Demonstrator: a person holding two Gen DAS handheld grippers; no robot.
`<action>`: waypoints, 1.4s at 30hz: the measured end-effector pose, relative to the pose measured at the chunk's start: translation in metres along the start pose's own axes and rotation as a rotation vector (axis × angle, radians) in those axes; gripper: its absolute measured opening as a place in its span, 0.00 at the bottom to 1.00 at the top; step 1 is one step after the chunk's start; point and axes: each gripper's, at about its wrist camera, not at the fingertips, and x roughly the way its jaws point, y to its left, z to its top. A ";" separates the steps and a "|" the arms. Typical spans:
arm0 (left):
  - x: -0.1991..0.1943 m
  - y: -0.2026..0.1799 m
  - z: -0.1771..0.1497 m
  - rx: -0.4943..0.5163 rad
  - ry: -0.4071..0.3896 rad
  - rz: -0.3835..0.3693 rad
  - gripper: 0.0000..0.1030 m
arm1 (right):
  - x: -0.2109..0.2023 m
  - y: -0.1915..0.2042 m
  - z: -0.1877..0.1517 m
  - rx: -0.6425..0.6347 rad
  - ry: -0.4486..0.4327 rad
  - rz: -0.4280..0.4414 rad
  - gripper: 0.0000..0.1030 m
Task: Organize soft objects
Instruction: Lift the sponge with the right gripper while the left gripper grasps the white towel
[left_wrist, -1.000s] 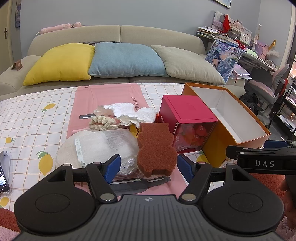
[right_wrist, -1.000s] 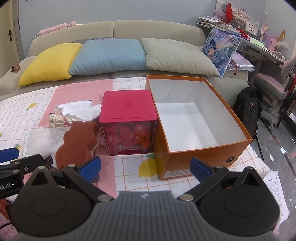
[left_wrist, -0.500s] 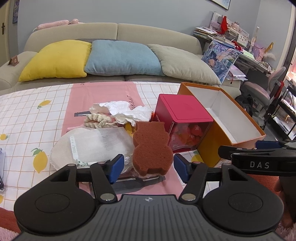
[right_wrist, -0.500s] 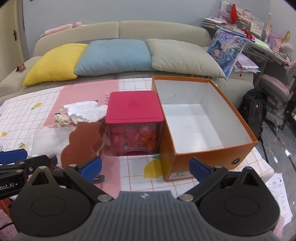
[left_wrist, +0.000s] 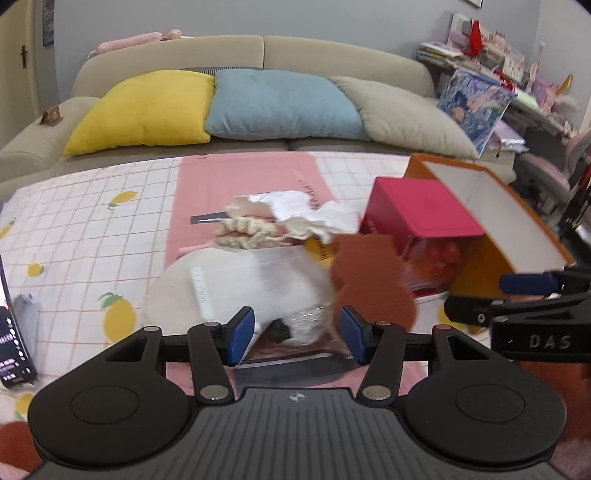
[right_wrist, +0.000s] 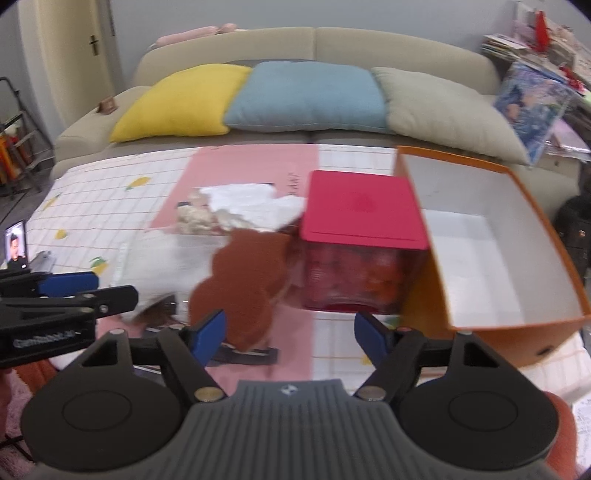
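Both grippers' fingers open, empty: left gripper (left_wrist: 296, 334) facing brown sponge (left_wrist: 369, 273); orange box (right_wrist: 491, 236) at 2 o'clock, probably for sorting.

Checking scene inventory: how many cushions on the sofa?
3, side by side along the sofa back: yellow cushion left, blue cushion middle, beige cushion right. None looks hidden.

Three sofa cushions (left_wrist: 277, 103), one brown sponge (left_wrist: 369, 280), one red box (left_wrist: 421, 214), one orange box (right_wrist: 517, 325), two grippers (left_wrist: 296, 334).
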 end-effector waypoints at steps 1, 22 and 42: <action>0.002 0.004 0.000 0.004 0.006 0.002 0.61 | 0.002 0.003 0.001 -0.011 0.000 0.013 0.72; 0.059 0.023 -0.015 0.198 0.132 0.194 0.81 | 0.084 0.048 0.024 -0.070 0.114 0.033 0.90; 0.065 0.003 -0.019 0.396 0.011 0.323 0.09 | 0.078 0.036 0.019 -0.081 0.099 0.047 0.70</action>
